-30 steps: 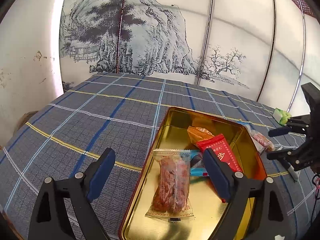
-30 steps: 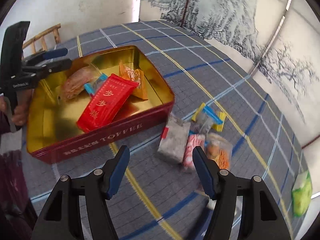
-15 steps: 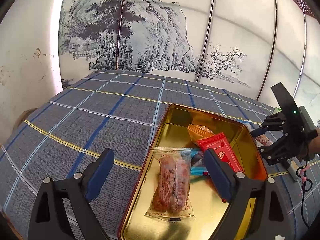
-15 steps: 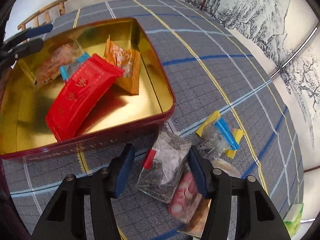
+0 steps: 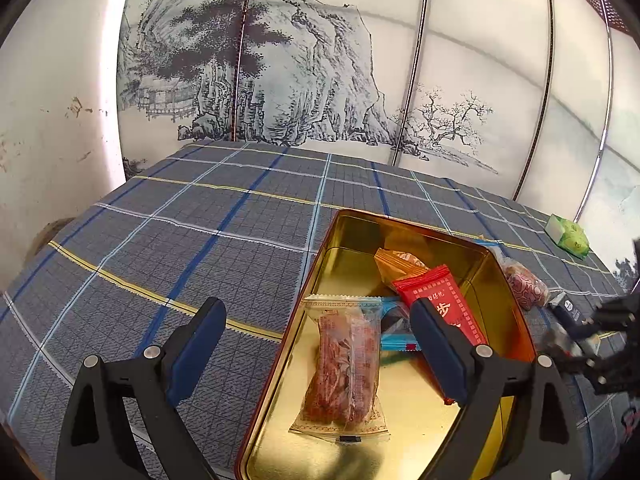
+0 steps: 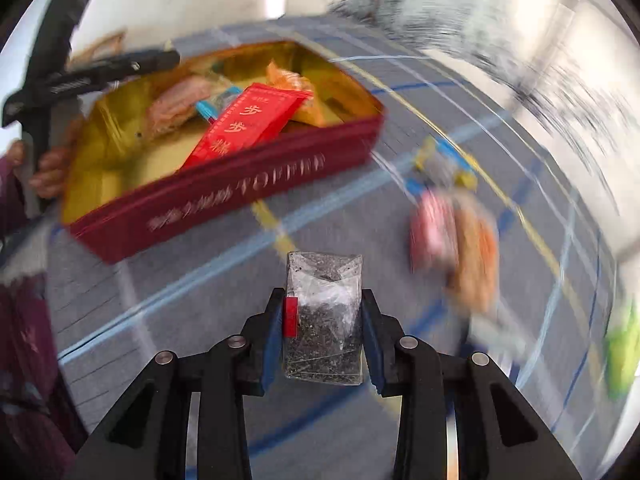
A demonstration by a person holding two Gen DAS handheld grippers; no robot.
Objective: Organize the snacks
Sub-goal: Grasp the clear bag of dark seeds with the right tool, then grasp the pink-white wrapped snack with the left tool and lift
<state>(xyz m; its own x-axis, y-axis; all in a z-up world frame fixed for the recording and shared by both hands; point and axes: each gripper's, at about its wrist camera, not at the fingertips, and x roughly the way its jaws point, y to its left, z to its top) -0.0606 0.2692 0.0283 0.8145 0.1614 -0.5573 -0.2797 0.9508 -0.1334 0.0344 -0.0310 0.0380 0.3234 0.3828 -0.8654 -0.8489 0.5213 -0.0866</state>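
Note:
A red toffee tin with a gold inside lies on the checked cloth. It holds a red packet, an orange packet, a clear packet of reddish snack and a blue-edged one. My right gripper is shut on a clear packet of dark snack, lifted off the cloth in front of the tin. My left gripper is open and empty over the tin's near left rim. My right gripper shows blurred at the right edge of the left wrist view.
Loose packets lie right of the tin: pink, orange and a yellow-blue one. A green box sits near the cloth's far right edge. A painted screen stands behind the table. The right wrist view is motion-blurred.
My right gripper came down around the dark snack packet, shut on it and lifted it away from the loose pile. My left gripper has stayed still and open.

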